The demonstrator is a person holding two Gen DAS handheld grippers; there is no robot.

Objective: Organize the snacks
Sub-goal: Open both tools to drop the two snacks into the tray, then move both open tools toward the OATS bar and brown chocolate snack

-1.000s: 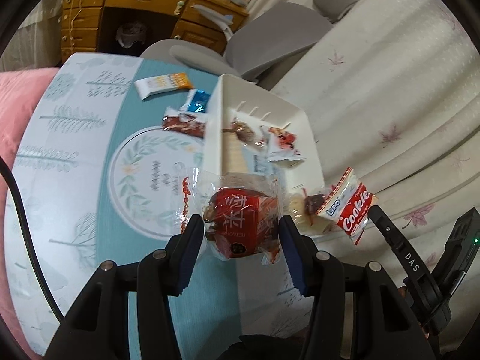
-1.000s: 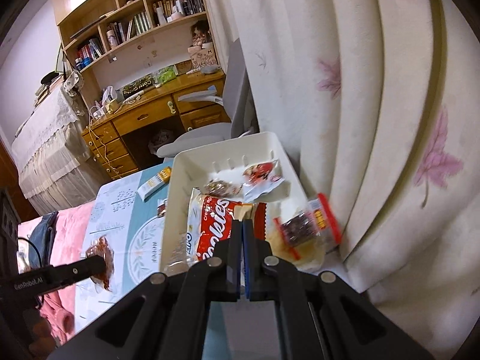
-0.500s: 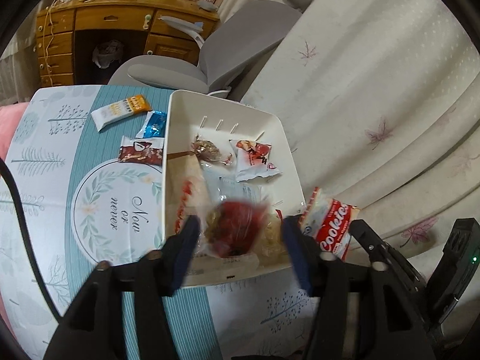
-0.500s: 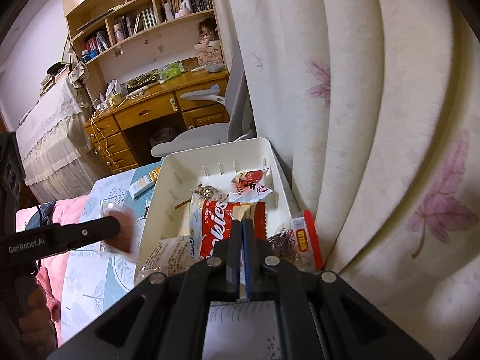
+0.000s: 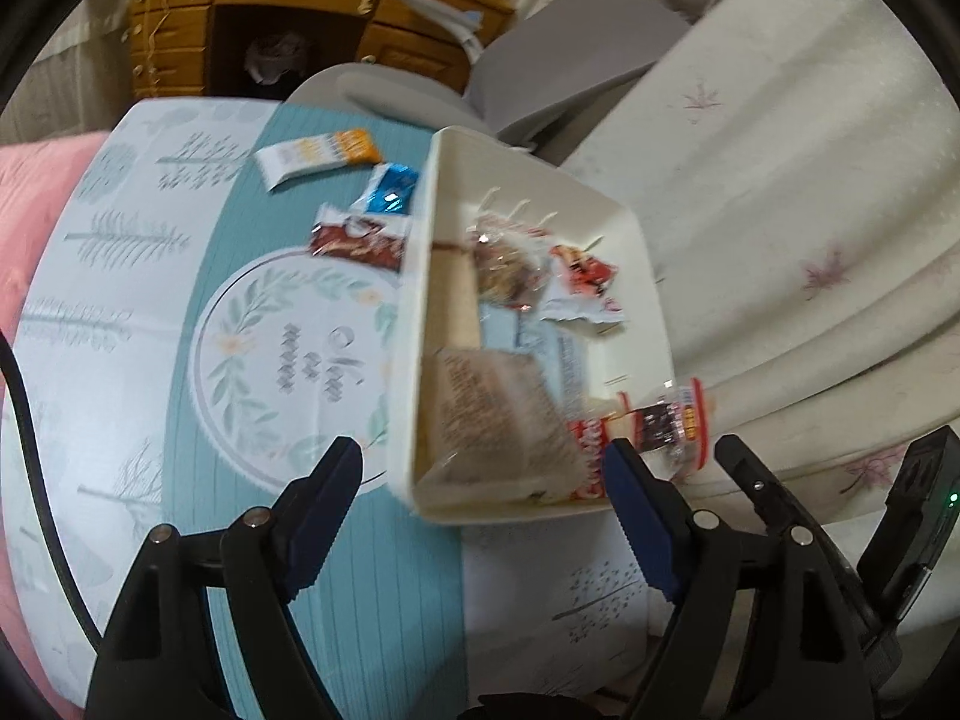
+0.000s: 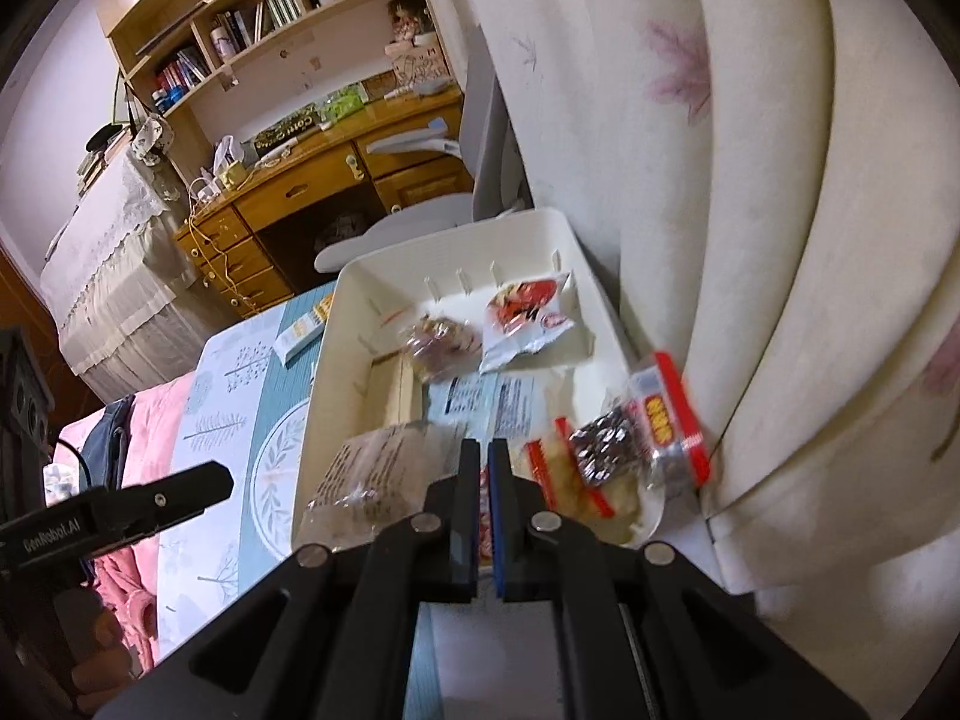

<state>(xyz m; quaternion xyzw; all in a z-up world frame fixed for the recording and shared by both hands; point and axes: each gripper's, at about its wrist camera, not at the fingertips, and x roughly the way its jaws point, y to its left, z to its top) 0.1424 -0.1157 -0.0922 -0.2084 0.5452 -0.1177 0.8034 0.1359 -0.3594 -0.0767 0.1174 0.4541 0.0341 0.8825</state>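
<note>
The left tongs (image 5: 480, 504), opening and empty, hang nearer the 3 snacks (image 5: 360, 246) left of the basket (image 5: 414, 324); the right tongs (image 6: 485, 480) are clamped on a red cookie pack (image 6: 483, 516).

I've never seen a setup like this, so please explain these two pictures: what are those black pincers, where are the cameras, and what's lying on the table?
There is no robot: a person holds a two-finger tool in each hand, each with a wide-angle camera looking along its fingers. One picture comes from the left tool, whose jaws are opening with nothing between them. The other comes from the right tool, shut on a red cookie packet. A white tray of snacks sits on a patterned tablecloth; an orange-white bar, a blue wrapper and a brown packet lie beside it.
</note>
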